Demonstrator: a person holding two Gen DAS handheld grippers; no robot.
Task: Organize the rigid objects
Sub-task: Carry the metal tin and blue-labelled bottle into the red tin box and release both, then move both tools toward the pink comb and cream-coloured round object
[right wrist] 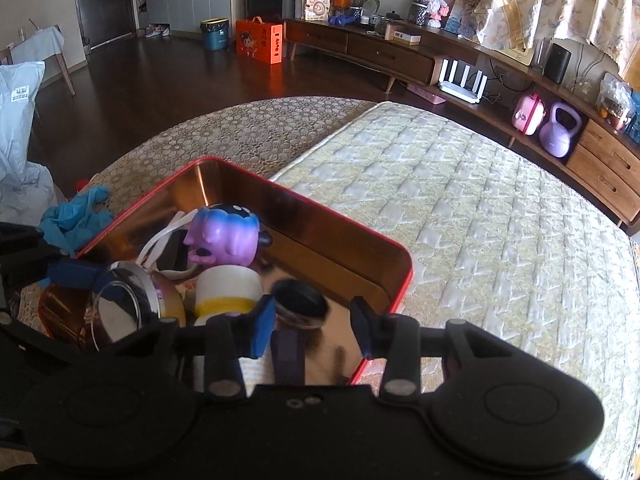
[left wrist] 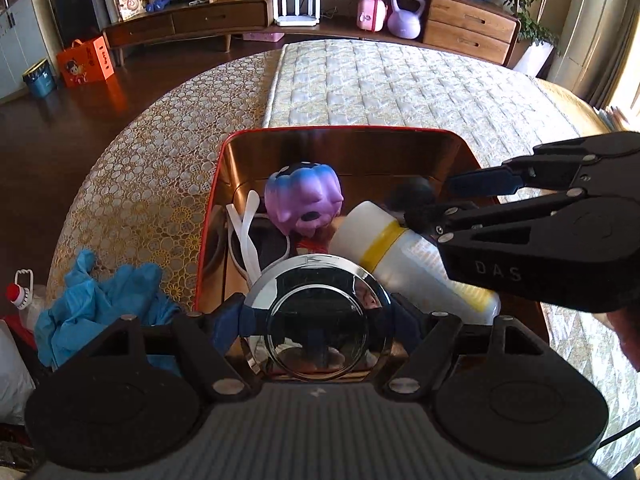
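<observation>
My left gripper (left wrist: 318,316) clamps the round chrome lid (left wrist: 318,316) over the red tin box's (left wrist: 332,130) near end, my right gripper (right wrist: 312,326) gapes empty, and that slick rim could slip onto the white bottle (left wrist: 372,232).

A red-rimmed rectangular metal tin (left wrist: 224,148) with a coppery mirror-like inside sits open on the patterned bed cover; at its 12 o'clock end a purple-and-blue squishy plastic figure (left wrist: 304,200) lies tipped on its side; at 9 o'clock from the figure lie white plastic strips (left wrist: 246,228) over a white-edged dark piece; at 3 o'clock a white plastic bottle with a yellow band (left wrist: 380,240) lies on its side; at 6 o'clock a round chrome-lidded amber jar (left wrist: 316,312) is held over the tin; a small dark round pot (right wrist: 300,302) sits beside the bottle.
</observation>
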